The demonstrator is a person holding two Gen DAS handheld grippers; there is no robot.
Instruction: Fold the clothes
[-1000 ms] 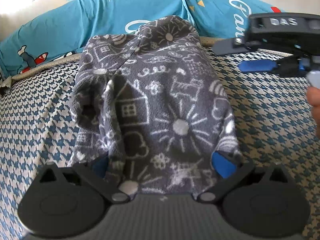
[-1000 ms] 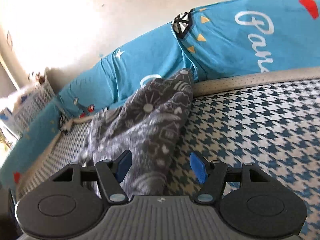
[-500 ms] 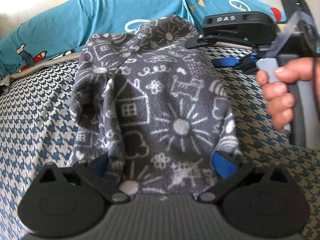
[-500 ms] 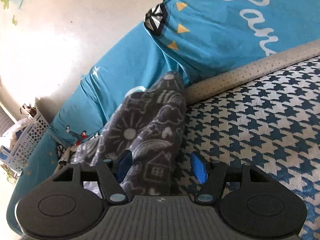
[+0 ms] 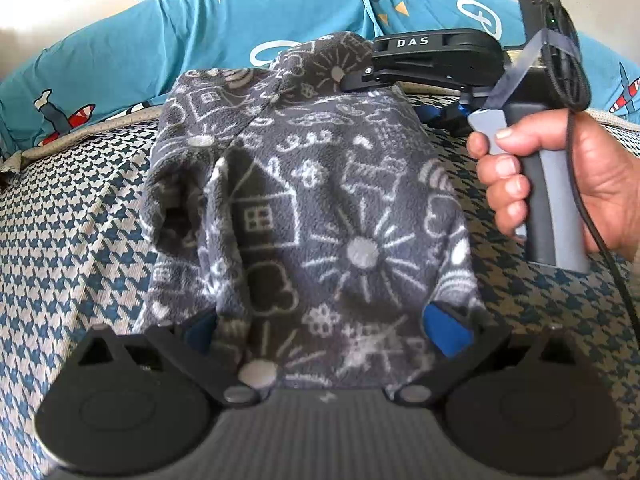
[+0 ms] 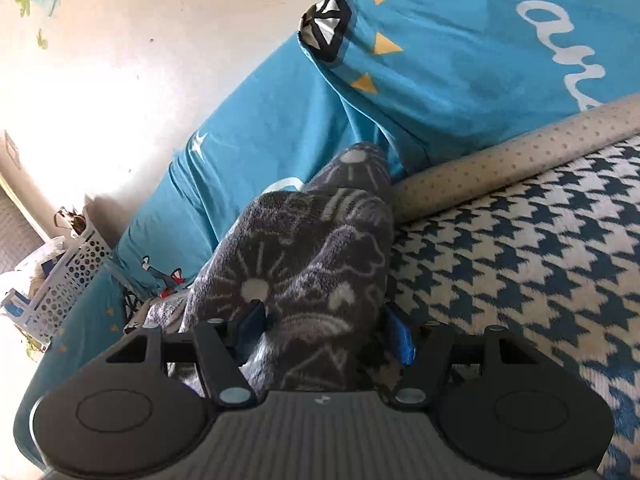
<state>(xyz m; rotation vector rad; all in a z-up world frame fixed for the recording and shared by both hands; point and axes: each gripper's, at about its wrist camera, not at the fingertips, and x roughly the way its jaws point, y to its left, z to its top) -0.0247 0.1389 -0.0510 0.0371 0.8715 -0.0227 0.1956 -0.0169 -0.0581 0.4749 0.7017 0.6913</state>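
Right tongs [image 6: 324,330] now straddle the fleece's [image 5: 320,208] far edge.

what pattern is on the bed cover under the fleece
Blue and cream houndstooth on the bed cover; clearest in the right wrist view.

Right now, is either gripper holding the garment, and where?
Right fingers straddle the far end of the grey garment, open. Its near edge fills the left fingers; grip there cannot be told.

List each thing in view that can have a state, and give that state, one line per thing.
Grey fleece garment: bunched, not yet folded flat.
Left hand-held gripper: garment between its jaws; grip unclear.
Right hand-held gripper: open around the garment's far end.
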